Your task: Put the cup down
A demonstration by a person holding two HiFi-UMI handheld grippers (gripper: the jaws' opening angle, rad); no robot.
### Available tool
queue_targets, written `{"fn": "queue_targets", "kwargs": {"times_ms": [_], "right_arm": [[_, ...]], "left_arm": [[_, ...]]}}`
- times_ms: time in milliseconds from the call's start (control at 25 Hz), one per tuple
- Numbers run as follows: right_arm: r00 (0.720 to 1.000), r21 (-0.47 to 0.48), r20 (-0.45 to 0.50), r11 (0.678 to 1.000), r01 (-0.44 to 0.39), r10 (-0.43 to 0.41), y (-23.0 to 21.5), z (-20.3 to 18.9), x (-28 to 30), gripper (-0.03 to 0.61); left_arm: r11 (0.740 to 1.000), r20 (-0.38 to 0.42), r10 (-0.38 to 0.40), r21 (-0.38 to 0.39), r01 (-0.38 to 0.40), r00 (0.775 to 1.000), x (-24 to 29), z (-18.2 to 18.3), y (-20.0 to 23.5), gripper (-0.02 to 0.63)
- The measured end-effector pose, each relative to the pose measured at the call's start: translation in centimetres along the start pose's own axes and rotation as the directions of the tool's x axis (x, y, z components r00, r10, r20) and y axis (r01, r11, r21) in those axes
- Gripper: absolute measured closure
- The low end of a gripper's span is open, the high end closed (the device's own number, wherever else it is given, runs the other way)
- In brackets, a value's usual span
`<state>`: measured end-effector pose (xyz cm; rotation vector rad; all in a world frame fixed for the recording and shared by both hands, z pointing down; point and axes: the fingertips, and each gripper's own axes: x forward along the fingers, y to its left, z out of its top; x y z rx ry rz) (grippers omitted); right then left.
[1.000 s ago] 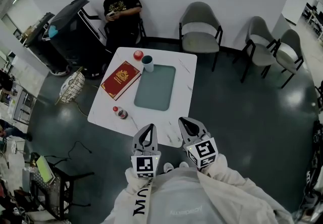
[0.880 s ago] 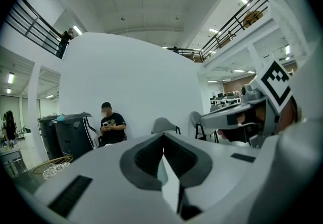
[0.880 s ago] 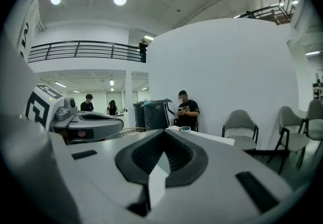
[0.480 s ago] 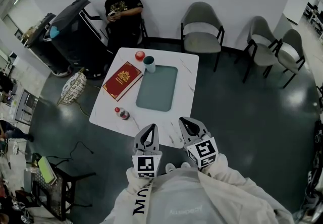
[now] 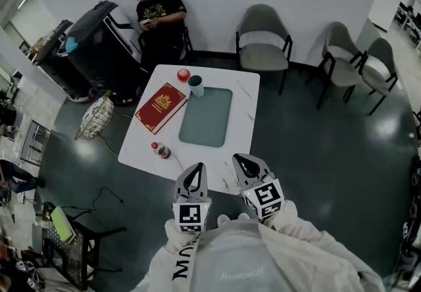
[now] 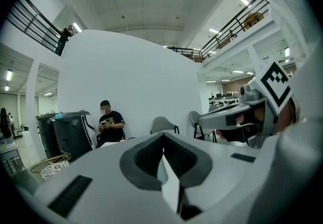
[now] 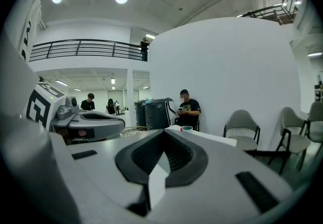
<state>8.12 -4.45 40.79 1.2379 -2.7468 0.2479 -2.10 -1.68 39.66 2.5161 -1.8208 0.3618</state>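
Note:
A teal cup (image 5: 195, 85) stands upright on the far part of the white table (image 5: 243, 133), beside the green tray (image 5: 206, 116). It shows small and distant in the right gripper view as the cup (image 7: 187, 128). My left gripper (image 5: 197, 166) and right gripper (image 5: 239, 158) hover side by side over the table's near edge, far from the cup. Both are shut with nothing between the jaws. In their own views the left gripper (image 6: 162, 140) and right gripper (image 7: 164, 136) have their jaws meeting at the middle.
On the table lie a red book (image 5: 160, 107), a red round object (image 5: 183, 75) and a small bottle (image 5: 160, 150). A seated person (image 5: 156, 11) and black bins (image 5: 99, 41) are behind the table. Grey chairs (image 5: 263, 37) stand at the right, a wire basket (image 5: 95, 116) at the left.
The table and its objects have drifted slightly down and right in the head view. Both grippers keep their place and stay shut.

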Motion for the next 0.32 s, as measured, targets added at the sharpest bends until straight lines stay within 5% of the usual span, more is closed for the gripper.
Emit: {"fn": "queue_targets", "kwargs": {"times_ms": [320], "right_arm": [[1.0,0.005,-0.006,1.0,0.011,-0.011,0.24,-0.34,0.39,0.572]], "left_arm": [[1.0,0.001,-0.002,0.005,0.002,1.0,-0.14,-0.26,0.59,0.603]]}}
